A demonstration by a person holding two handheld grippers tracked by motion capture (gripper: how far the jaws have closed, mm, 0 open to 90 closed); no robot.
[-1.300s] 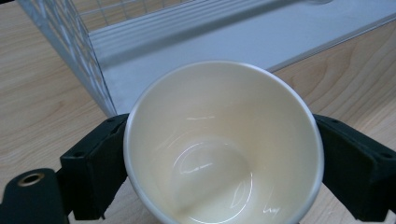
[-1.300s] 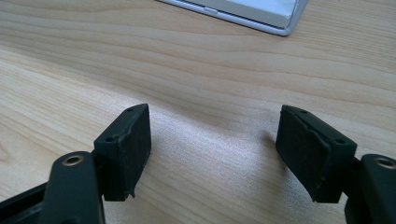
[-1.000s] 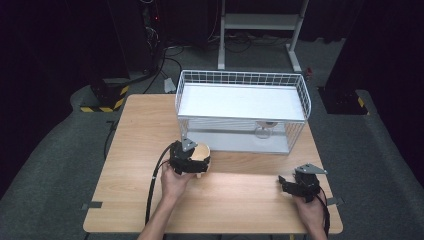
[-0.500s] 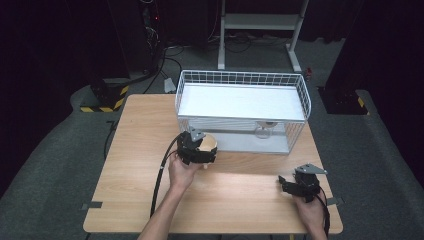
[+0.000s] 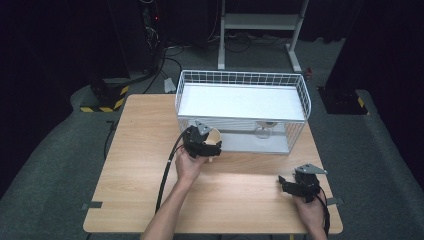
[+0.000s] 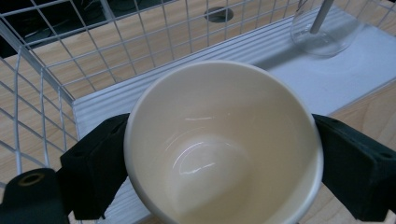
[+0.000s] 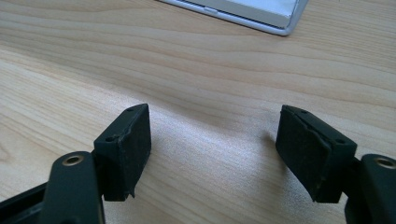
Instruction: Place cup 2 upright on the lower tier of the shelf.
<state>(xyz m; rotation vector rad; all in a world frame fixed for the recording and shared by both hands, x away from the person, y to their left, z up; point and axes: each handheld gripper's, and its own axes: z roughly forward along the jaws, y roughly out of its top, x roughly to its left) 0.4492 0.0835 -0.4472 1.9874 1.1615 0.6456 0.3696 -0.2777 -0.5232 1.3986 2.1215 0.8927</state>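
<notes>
On the wooden worktop (image 5: 140, 150), the left gripper (image 5: 212, 148) holds a cream cup (image 5: 214, 138) just in front of the near left corner of the white wire basket (image 5: 300, 92), its black cable trailing back along the person's forearm. Inside the basket, near its front wall, stands a small clear glass (image 5: 262, 130), apart from the cup. The right gripper (image 5: 283, 183) rests low near the worktop's near right corner, well apart from the basket, its jaws pointing left with nothing between them.

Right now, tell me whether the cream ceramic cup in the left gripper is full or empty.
Empty: the cream ceramic cup shows a bare glossy bottom between the left gripper jaws.
</notes>
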